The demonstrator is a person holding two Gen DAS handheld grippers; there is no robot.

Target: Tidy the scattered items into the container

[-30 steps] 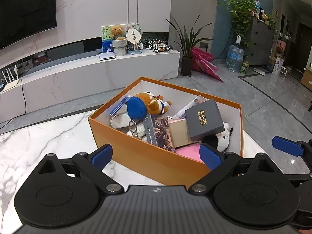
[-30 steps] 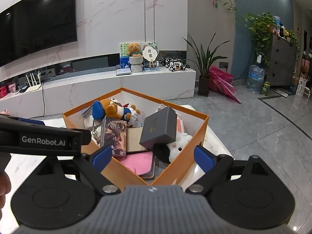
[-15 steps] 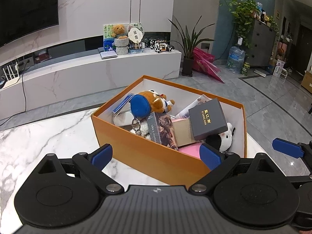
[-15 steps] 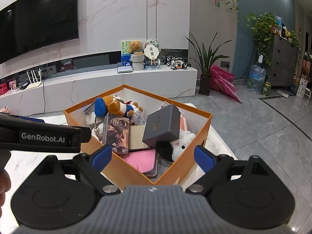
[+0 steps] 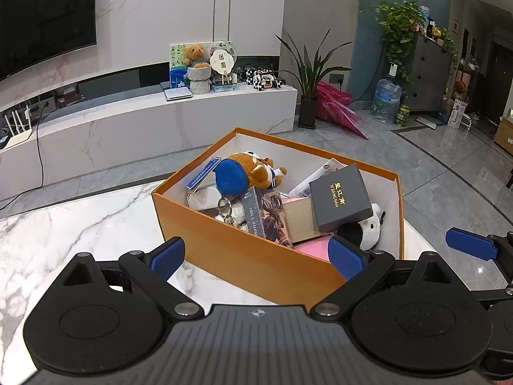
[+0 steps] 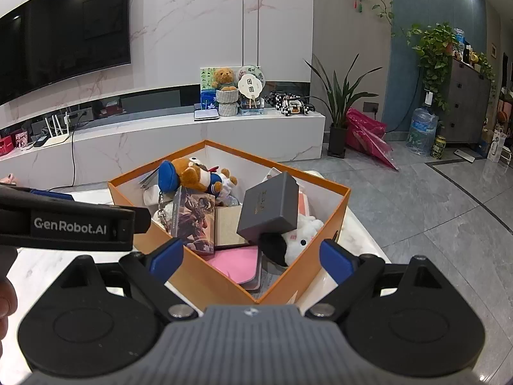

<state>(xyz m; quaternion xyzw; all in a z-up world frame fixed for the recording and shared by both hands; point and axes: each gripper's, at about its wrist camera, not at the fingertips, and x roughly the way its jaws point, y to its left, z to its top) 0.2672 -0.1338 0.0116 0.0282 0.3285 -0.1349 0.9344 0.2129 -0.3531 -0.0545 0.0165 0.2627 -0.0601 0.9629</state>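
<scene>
since a second ago little has changed: the orange box (image 5: 243, 256) sits in the same spot on the marble table (image 5: 80, 224), nothing new has gone in, and both hands idle, so the tidying looks finished. the left gripper (image 5: 256, 253) and right gripper (image 6: 248, 255) are spread wide and empty. inside the box lie a plush bear (image 5: 253, 170), a grey gift box (image 5: 340, 200), a photo card box (image 5: 266, 218), a pink notebook (image 6: 237, 263) and a white plush (image 6: 301, 237).

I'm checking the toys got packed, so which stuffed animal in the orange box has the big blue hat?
The brown plush bear lying at the back of the orange box. The other toy, the black-and-white plush under the grey gift box, wears no hat.
</scene>
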